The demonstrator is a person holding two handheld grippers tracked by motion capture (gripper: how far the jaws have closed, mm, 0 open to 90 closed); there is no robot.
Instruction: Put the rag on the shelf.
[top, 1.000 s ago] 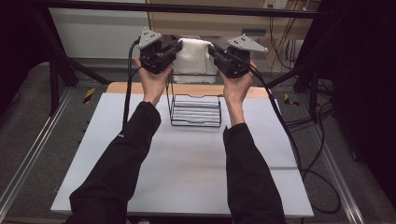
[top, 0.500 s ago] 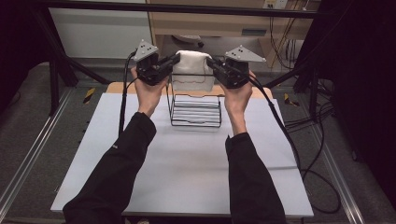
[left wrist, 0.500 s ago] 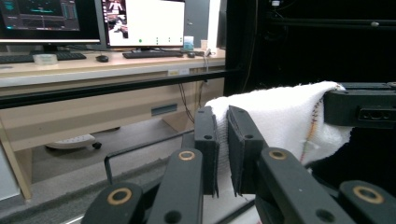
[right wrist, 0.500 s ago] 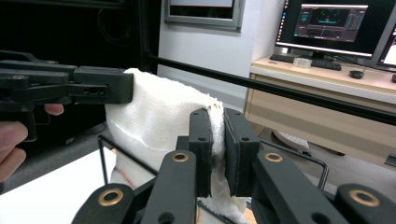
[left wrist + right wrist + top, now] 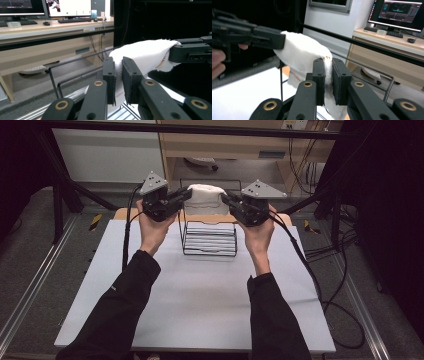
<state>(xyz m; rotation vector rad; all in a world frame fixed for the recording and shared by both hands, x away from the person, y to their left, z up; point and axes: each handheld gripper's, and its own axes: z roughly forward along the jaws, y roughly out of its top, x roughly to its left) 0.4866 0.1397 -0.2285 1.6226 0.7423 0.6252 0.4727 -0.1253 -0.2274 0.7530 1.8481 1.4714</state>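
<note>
In the high view, a person's two forearms in dark sleeves rise from the bottom edge to the upper middle of the frame. The left gripper (image 5: 184,196) and the right gripper (image 5: 226,200) point toward each other, each pinching one end of a white cloth (image 5: 206,199) that is stretched between them. The cloth hangs just above a black wire rack (image 5: 209,239), which stands at the far middle of a white table top (image 5: 200,305). A brown board (image 5: 122,213) lies along the table's far edge, behind the rack.

In the left gripper view, the two black jaws at lower centre are nearly closed, with a fold of the white cloth (image 5: 145,53) clamped between them. The cloth runs to the right edge of the frame, where the right gripper (image 5: 175,52) grips its other end. Part of the wire rack (image 5: 72,75) shows at left centre.

In the right gripper view, the jaws at lower centre are closed tight on the cloth (image 5: 304,53). The cloth stretches to the upper left, where the left gripper (image 5: 279,38) holds it. A wire of the rack (image 5: 281,80) stands below it.
</note>
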